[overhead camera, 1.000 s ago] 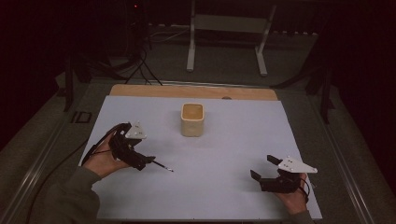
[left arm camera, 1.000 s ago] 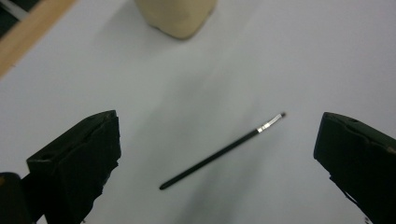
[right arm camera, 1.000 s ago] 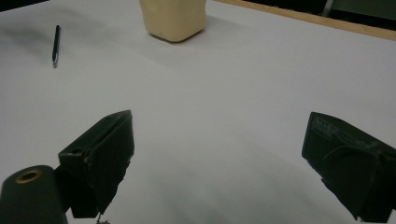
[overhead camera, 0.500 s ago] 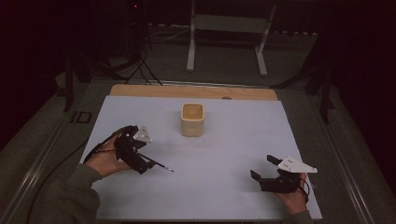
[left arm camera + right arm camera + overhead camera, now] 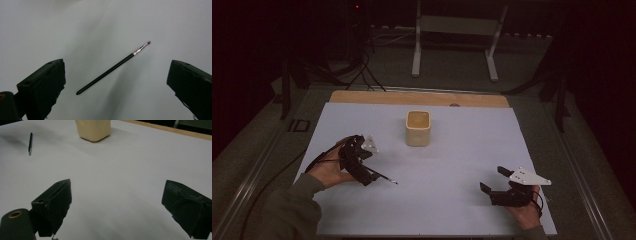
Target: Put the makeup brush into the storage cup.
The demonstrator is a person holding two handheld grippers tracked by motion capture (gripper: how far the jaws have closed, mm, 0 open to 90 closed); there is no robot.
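The brush (image 5: pixel 113 67) is thin, with a long black handle, a short silver ferrule and a small dark tip. It lies flat on the white sheet of the bench (image 5: pixel 462 150), between the jaws of the left tongs (image 5: pixel 113 82), which stand wide open and do not touch it. In the high view its tip points away from the left hand (image 5: pixel 329 170). The right tongs (image 5: pixel 494 182) are also open and hold nothing, well apart from the brush. A cream square cup (image 5: pixel 418 128) stands upright behind; its inside looks brownish, but I cannot tell what is in it.
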